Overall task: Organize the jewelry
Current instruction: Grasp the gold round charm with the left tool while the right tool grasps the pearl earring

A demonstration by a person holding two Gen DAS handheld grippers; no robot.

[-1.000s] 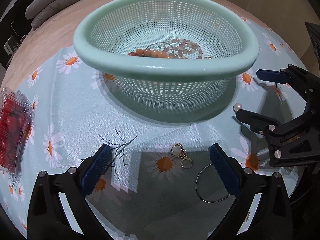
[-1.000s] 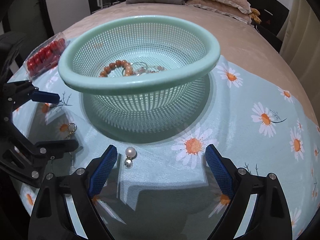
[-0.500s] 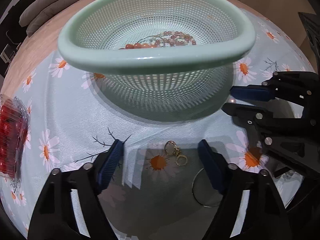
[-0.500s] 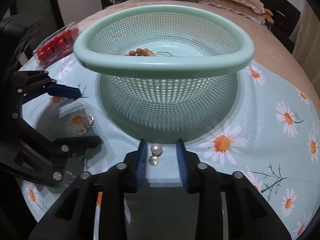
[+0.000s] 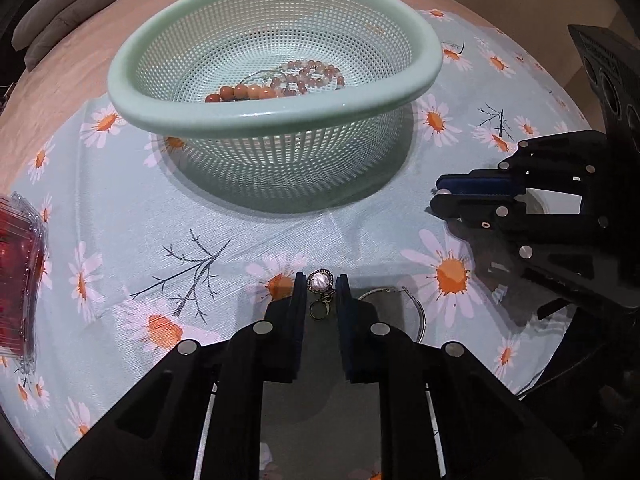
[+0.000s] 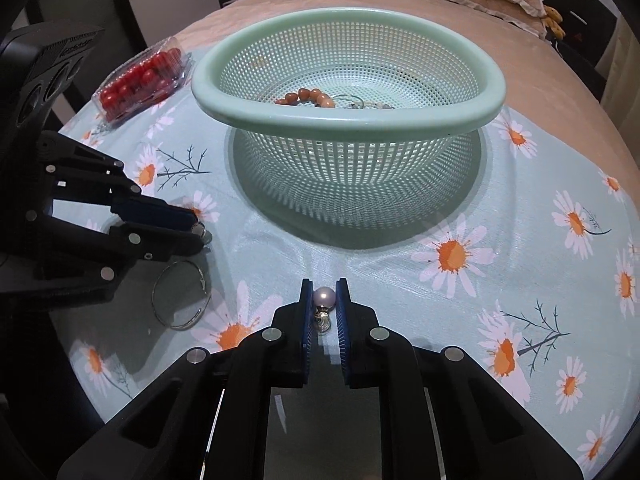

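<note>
Left wrist view: my left tool (image 5: 321, 283) pinches a round earring (image 5: 320, 281); my right tool (image 6: 324, 291) clamps a pearl earring (image 6: 324, 297) before the basket (image 6: 348, 120).

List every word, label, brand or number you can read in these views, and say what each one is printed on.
Nothing can be read with certainty.
Camera housing on the left gripper: a short line of raised lettering along its top edge, too small and blurred to quote.
Green basket, tomato box, daisy tablecloth: no text visible.
</note>
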